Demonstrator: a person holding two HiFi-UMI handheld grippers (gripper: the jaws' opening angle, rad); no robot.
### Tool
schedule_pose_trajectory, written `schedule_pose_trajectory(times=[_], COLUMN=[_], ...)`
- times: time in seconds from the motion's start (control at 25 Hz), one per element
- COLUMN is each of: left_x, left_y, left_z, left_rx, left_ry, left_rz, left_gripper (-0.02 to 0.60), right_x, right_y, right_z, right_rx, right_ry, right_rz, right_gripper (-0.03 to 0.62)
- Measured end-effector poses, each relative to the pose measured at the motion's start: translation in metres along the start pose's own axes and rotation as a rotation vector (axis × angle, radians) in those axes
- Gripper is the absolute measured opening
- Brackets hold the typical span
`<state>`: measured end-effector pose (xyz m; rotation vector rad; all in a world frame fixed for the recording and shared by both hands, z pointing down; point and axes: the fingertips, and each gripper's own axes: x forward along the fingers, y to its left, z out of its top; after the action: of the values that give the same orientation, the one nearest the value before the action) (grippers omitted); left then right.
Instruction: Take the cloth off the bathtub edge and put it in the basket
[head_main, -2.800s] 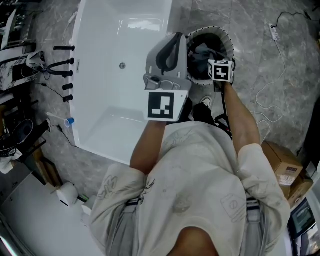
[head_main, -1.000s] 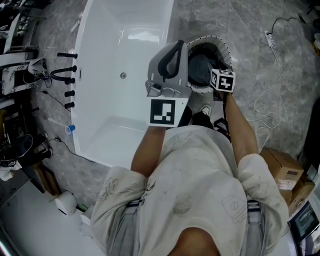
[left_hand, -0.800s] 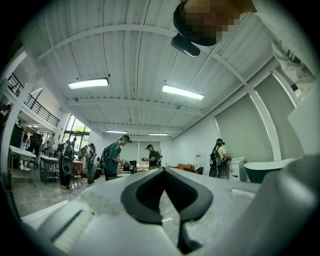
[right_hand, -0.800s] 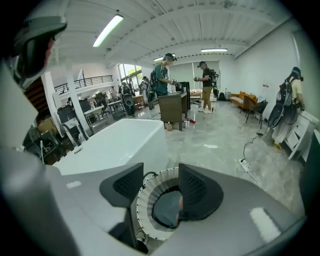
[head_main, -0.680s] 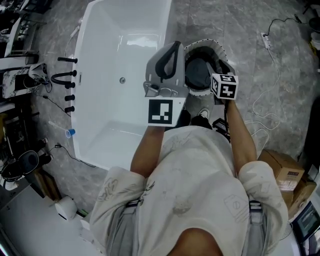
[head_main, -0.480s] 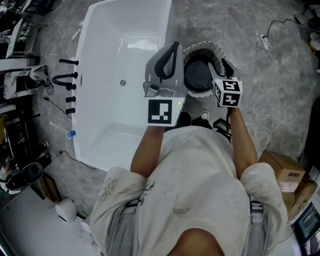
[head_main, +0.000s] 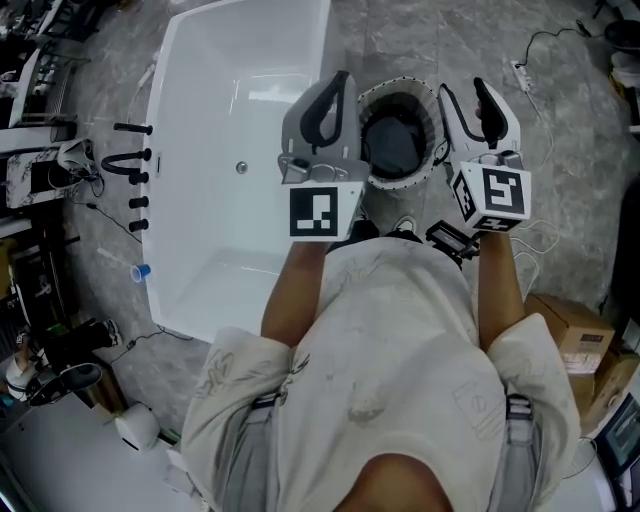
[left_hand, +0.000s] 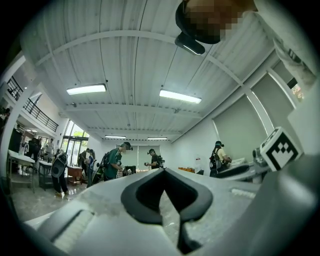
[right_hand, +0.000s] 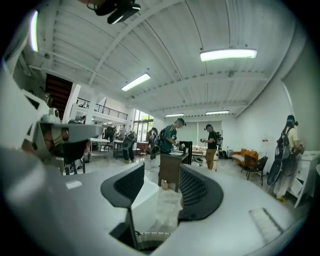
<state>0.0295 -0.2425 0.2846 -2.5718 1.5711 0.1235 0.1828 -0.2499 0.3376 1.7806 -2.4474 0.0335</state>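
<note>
The dark cloth (head_main: 395, 145) lies bunched inside the round basket (head_main: 398, 84), which stands on the floor beside the white bathtub (head_main: 240, 90). In the head view my right gripper (head_main: 466, 95) is raised just right of the basket, open, with nothing between its jaws. The right gripper view looks across a room, with the right gripper (right_hand: 161, 172) empty and the basket rim (right_hand: 150, 241) low in the picture. My left gripper (head_main: 338, 80) is held up between tub and basket, shut and empty. In the left gripper view, the left gripper (left_hand: 162, 171) points at the ceiling.
Black tap fittings (head_main: 130, 165) stand along the tub's left side, with a blue cup (head_main: 140, 271) on the floor near them. A power strip and cable (head_main: 520, 70) lie on the floor at right. Cardboard boxes (head_main: 565, 330) sit at lower right. Several people stand far off in both gripper views.
My right gripper has come up out of the basket and moved right, away from it. The cloth stays in the basket. The left gripper has barely moved.
</note>
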Motion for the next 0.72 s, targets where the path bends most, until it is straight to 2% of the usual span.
schedule_pose_trajectory(times=[0.28, 0.48, 0.72], left_x=[-0.001, -0.004, -0.009], left_y=[0.002, 0.002, 0.001], left_z=[0.007, 0.008, 0.010], left_rx=[-0.011, -0.015, -0.015], left_ry=[-0.021, -0.015, -0.016], left_rz=[0.012, 0.020, 0.019], left_gripper=[0.000, 0.000, 0.000], right_x=[-0.029, -0.040, -0.043], right_y=[0.001, 0.000, 0.002], right_z=[0.076, 0.089, 0.092], right_rx=[-0.100, -0.169, -0.179], right_ry=[-0.190, -0.238, -0.246], right_rz=[-0.032, -0.078, -0.105], right_gripper=[0.198, 0.195, 0.158])
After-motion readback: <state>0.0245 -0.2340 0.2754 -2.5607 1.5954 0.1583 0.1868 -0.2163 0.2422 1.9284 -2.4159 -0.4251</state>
